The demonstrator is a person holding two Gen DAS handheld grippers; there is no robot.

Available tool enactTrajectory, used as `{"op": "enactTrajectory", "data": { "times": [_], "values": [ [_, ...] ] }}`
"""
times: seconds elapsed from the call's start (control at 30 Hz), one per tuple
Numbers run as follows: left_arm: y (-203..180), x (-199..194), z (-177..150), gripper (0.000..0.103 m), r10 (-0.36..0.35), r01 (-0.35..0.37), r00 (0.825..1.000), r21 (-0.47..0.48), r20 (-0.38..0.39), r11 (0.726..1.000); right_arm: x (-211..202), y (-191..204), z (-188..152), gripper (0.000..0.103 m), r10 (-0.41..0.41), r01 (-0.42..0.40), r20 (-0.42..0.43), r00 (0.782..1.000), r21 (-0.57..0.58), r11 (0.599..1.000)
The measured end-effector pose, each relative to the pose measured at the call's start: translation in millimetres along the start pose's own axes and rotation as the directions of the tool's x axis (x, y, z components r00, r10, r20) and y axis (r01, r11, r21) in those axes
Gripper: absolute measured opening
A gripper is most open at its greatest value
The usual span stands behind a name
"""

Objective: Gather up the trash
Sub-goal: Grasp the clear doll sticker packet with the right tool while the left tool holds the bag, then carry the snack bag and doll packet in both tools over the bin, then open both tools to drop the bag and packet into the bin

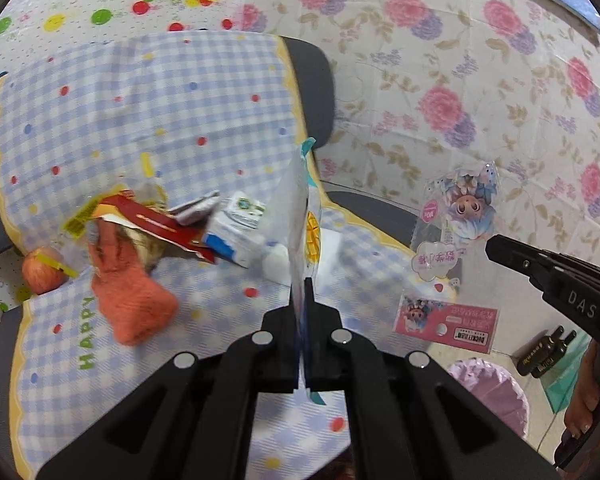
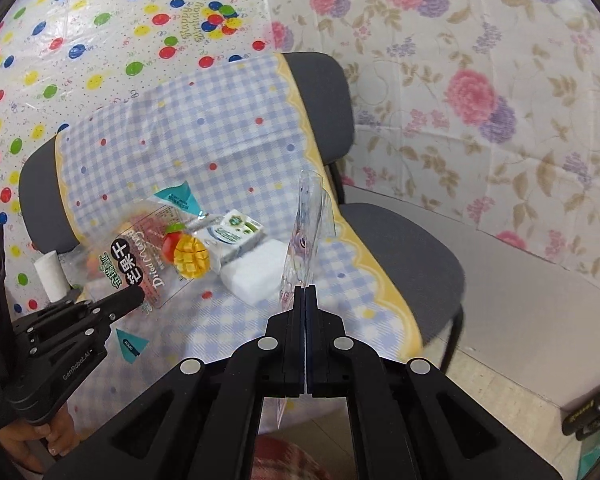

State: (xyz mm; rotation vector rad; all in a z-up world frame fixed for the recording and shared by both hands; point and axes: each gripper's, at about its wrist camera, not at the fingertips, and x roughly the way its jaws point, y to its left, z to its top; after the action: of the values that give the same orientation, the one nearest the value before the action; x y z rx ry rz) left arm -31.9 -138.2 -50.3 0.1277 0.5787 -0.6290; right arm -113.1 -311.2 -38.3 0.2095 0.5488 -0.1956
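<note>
In the left wrist view my left gripper [image 1: 303, 292] is shut on a clear dried-mango bag [image 1: 298, 216], seen edge-on and lifted above the chair. The right wrist view shows the same bag [image 2: 168, 252] face-on, hanging from my left gripper [image 2: 134, 298]. My right gripper [image 2: 305, 292] is shut on a clear cartoon-print wrapper [image 2: 310, 224], also edge-on. From the left, that wrapper [image 1: 460, 216] hangs at the tip of my right gripper [image 1: 494, 246], with a pink header card [image 1: 448, 322] at its lower end.
A checked blue cloth [image 1: 140, 112] covers a grey chair [image 2: 412, 248]. On it lie a milk carton [image 2: 236, 236], a white foam block [image 2: 256, 268], a red wrapper [image 1: 156, 220], an orange cloth [image 1: 132, 292] and an apple [image 1: 42, 268]. A purple-lined bin [image 1: 488, 392] stands lower right.
</note>
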Motion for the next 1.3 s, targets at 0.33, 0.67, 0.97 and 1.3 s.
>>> {"op": "enactTrajectory", "data": {
  "times": [0.33,0.67,0.97,1.3],
  "values": [
    [-85,-7,-23,0.0,-0.183,0.185,0.983,0.103,-0.026,0.977,-64,-58,-44,0.001,-0.144,0.144,-0.008,0.99,0.077,0.987],
    [-166,-7,-59,0.0,-0.348,0.36,0.933,0.182,-0.093,0.915,-120,-109,-94,0.001,-0.344,0.348,-0.053,0.938,0.129,0.929],
    [-207,8,-97,0.0,-0.362,0.404,0.908,0.218,-0.21,0.888,-113,-145,-136,0.002,-0.395,0.421,-0.166,0.904,0.177,0.889],
    [-207,36,-96,0.045,-0.367,0.423,0.882,0.151,-0.296,0.894,-92,-160,-155,0.037,-0.364,0.408,-0.224,0.904,0.2,0.891]
  ]
}}
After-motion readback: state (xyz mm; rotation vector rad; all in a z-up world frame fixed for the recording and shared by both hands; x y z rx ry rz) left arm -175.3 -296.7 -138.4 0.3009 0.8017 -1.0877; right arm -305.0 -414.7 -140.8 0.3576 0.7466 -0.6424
